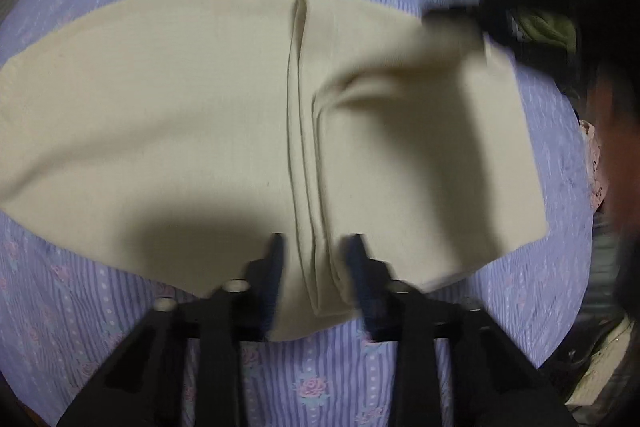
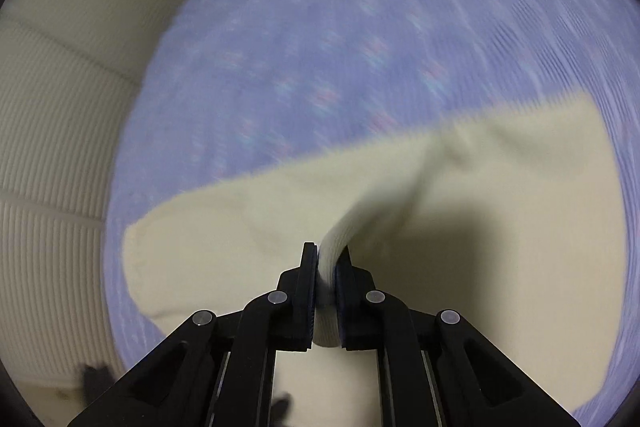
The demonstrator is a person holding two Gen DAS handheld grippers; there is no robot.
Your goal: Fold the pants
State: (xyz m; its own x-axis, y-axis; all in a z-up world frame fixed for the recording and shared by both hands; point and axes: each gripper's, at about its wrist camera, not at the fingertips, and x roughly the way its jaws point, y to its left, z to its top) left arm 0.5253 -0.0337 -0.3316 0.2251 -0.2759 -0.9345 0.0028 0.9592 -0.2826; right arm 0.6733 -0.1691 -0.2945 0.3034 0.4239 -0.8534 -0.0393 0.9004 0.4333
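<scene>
Cream pants [image 1: 200,115] are spread flat on the floral sheet [image 1: 100,327] | right gripper [image 2: 329,261] is pinched on a ribbed edge, lifted at the right | left gripper [image 1: 316,247] is held spread over the near centre fold, nothing gripped | cloth judged soft, light, limp; best taken at hems or corners.

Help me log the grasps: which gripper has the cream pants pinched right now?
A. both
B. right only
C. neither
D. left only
B: the right gripper is shut on a bunched fold of the cream pants, while the left gripper is open, its fingers straddling the pants' folded edge.
</scene>
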